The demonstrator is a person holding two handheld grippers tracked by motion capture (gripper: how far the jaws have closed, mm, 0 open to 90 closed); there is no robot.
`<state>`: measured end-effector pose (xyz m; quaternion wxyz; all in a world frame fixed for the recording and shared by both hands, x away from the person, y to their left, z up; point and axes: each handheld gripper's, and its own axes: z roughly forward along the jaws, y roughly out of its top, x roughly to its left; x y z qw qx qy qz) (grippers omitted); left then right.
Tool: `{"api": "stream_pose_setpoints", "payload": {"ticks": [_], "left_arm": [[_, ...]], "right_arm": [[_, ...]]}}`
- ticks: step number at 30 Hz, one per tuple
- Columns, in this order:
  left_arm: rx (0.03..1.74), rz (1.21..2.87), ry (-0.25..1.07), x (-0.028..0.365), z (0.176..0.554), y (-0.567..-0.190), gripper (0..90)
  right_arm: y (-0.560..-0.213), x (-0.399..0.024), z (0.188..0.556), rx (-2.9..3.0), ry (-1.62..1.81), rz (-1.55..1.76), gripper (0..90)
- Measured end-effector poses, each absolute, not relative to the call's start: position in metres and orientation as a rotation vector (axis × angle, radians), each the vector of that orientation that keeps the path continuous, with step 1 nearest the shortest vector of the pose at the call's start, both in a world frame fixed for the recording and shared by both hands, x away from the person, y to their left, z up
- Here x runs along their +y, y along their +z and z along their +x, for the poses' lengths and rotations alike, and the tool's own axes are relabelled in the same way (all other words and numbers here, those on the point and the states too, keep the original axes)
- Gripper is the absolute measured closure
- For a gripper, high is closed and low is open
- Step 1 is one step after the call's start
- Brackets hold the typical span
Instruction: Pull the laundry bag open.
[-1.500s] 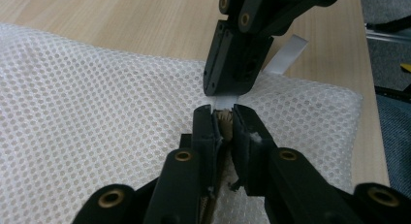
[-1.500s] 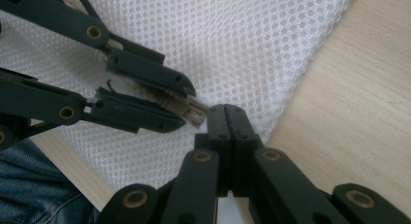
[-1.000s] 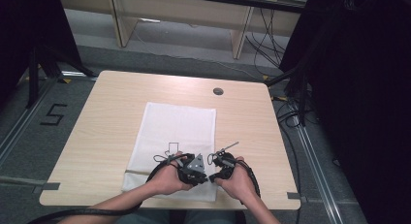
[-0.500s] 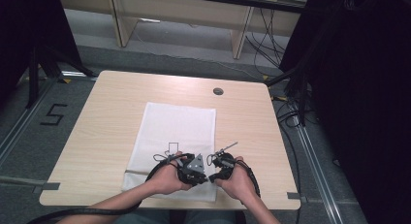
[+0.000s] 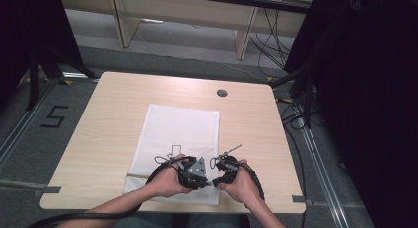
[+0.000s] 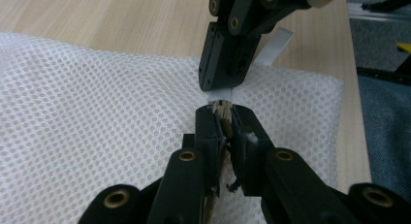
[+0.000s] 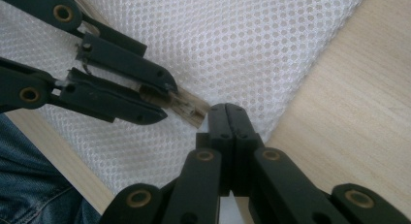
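A white mesh cloth (image 5: 177, 129) lies flat on the wooden table (image 5: 108, 109). Over its near right corner both grippers meet tip to tip. My left gripper (image 5: 209, 180) (image 6: 222, 112) is shut on the end of a thin brown wooden stick (image 6: 223, 109) (image 7: 189, 107), which pokes out just past its tips. My right gripper (image 5: 217, 181) (image 7: 232, 110) faces it with its jaws pressed together. In the left gripper view the right gripper (image 6: 220, 86) pinches a white strip (image 6: 277, 42) that runs through its jaws and ends right at the stick.
A round cable hole (image 5: 222, 93) sits near the table's far edge. Bare wood lies to both sides of the cloth. The table's near edge (image 5: 148, 208) is just below the hands. Desk legs and cables stand on the floor beyond the table.
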<state>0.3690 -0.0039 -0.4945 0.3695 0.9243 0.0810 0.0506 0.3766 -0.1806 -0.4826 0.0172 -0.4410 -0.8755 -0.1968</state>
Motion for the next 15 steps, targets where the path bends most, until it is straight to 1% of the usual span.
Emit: {"api": "stream_pose_setpoints", "payload": {"ticks": [6,10,15], "left_arm": [[0.243,2.356,0.103,0.004,0.369,-0.496,81.9],[0.219,2.359,0.120,0.003,0.368,-0.495,81.9],[0.237,2.366,0.113,0.008,0.368,-0.492,81.9]], "right_arm": [[-0.482,-0.180,0.376,-2.713,-0.607,-1.380,90.0],[-0.482,-0.180,0.376,-2.717,-0.609,-1.379,90.0],[-0.482,-0.180,0.376,-2.714,-0.604,-1.386,90.0]]}}
